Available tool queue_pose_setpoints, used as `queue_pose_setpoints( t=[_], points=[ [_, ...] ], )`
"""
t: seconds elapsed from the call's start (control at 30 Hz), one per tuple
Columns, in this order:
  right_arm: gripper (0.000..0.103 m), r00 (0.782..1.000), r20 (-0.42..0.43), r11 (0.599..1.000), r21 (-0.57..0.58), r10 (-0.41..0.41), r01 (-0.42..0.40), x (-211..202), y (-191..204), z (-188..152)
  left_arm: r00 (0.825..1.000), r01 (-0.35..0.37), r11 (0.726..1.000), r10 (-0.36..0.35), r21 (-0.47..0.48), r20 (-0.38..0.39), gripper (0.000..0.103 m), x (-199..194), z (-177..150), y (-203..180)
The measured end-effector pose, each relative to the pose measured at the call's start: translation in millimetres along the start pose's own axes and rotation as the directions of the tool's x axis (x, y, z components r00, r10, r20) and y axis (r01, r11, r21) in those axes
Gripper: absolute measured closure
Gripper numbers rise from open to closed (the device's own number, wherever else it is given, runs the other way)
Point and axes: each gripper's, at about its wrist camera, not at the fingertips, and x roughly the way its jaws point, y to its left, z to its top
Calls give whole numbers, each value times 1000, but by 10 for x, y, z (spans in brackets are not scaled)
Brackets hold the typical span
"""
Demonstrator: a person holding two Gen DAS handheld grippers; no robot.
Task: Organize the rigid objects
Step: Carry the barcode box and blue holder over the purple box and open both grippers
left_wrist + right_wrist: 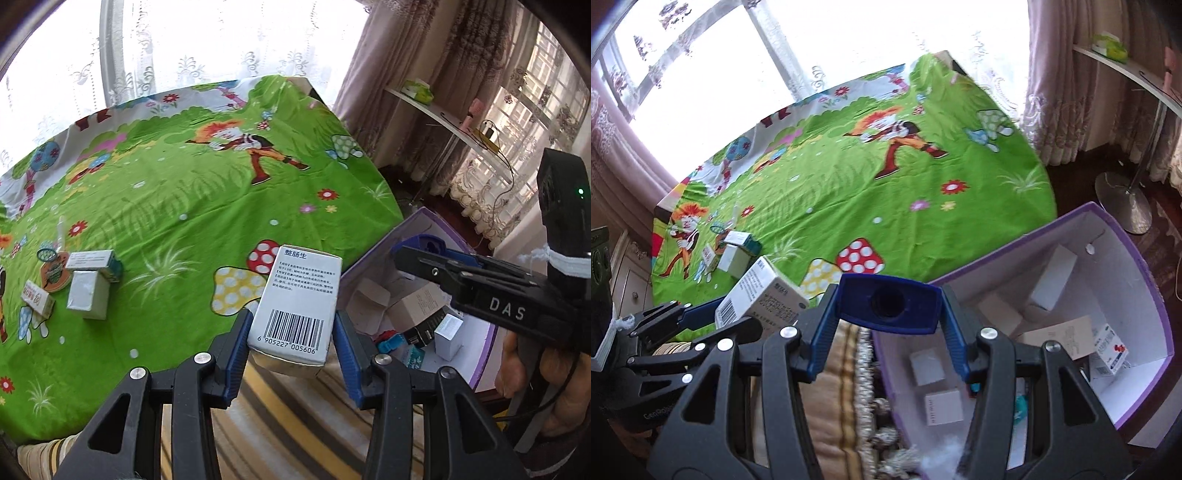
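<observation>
- Two grippers are loaded: the left gripper (291,332) pinches a white medicine box (295,306) by its barcode end, and the right gripper (888,325) clamps a blue plastic piece (888,302) with a round hole.
- Both loads hang near the edge of the green cartoon cloth (184,184), with the purple-edged carton (1126,258) just beside them on the right.
- Three small boxes (88,284) sit clustered well apart, far left on the cloth.
- Inside the carton I count at least six pale boxes, plus a teal item and something red; the jumble hides the rest.
- Risk, as I judge it: the medicine box is held only low down, so a quick swing could twist it loose onto the striped rug (295,424).
- Another risk: the two grippers travel close together and could knock each other, spilling either load short of wherever it belongs.
</observation>
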Motion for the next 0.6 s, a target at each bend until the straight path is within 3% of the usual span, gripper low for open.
queue_pose_setpoints(
  t=[0.3, 0.6],
  points=[
    [46, 977, 57, 975, 91, -208, 202, -213, -794, 56, 999, 47, 995, -46, 93, -19, 58, 167, 135, -470],
    [46, 941, 94, 941, 125, -326, 314, -325, -1104, 111, 996, 92, 987, -88, 129, -34, 58, 355, 255, -723]
  ],
)
